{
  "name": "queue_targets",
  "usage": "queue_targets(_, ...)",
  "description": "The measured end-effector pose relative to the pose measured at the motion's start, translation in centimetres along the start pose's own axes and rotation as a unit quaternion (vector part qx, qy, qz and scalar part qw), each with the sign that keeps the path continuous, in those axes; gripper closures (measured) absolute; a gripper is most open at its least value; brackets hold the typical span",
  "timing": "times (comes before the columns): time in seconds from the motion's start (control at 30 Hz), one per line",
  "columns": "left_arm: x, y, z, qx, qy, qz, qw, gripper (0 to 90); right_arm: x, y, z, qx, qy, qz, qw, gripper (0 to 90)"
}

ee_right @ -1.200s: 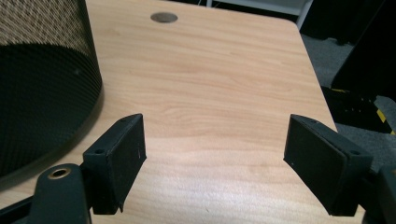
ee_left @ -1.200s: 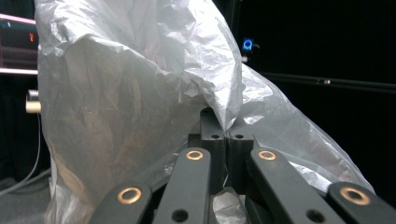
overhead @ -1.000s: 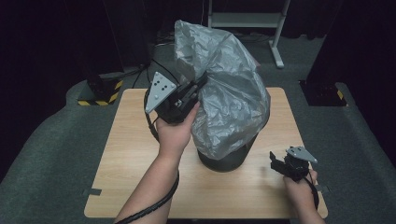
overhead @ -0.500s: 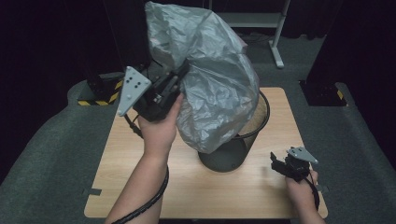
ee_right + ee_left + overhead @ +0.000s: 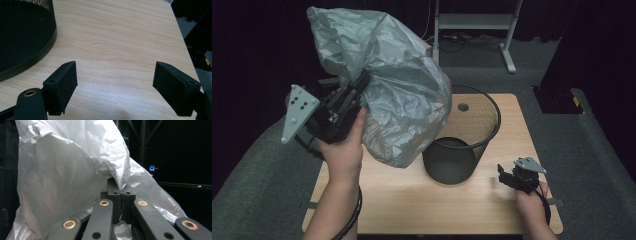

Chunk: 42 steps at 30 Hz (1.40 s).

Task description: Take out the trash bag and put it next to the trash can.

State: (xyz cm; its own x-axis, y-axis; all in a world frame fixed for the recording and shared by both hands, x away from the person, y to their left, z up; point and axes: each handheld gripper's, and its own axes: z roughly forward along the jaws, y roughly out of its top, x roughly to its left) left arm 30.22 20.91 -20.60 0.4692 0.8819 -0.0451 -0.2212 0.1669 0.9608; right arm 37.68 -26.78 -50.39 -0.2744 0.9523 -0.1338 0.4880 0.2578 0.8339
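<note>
A crinkled grey plastic bag (image 5: 387, 90) hangs in the air left of and above a black wire-mesh bin (image 5: 464, 135) that stands on the wooden table (image 5: 412, 200). My left gripper (image 5: 362, 80) is shut on a fold of the bag (image 5: 75, 170), its jaws pressed together on the film (image 5: 121, 191). The bag's lower end overlaps the bin's left rim in the high view. My right gripper (image 5: 501, 172) rests low at the table's front right, open, with bare wood between its jaws (image 5: 115, 82). The bin's wall (image 5: 25, 35) is at its left.
A metal stand (image 5: 472, 25) is on the floor behind the table. Dark floor surrounds the table, with a black and yellow object (image 5: 562, 100) at the right. The table has a small round hole (image 5: 463, 107) behind the bin.
My left gripper has pulled the bag up and to the left, off the bin, so the bin's open top now shows. The right gripper has stayed put.
</note>
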Motion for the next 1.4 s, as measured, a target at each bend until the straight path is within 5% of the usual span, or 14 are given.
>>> queue_targets(0.63, 4.1, -1.2, -6.1, 0.02, 0.052, 0.004, 0.9985, 89.0, -0.2, -0.7, 1.3, 0.036, 0.003, 0.031, 0.9989, 20.0)
queue_targets(1.17, 6.8, -6.6, -7.7, 0.078, 0.083, -0.013, 0.9934, 89.0, -0.1, -0.9, 1.2, 0.039, 0.007, 0.027, 0.9989, 21.7)
queue_targets(1.23, 7.1, -7.9, -7.5, 0.093, 0.087, -0.025, 0.9915, 88.9, 0.0, -0.9, 1.2, 0.038, 0.01, 0.021, 0.999, 22.3)
queue_targets(1.4, 7.3, -10.0, -6.9, 0.12, 0.093, -0.019, 0.9882, 88.9, 0.2, -0.6, 1.1, 0.028, 0.015, 0.015, 0.9994, 22.2)
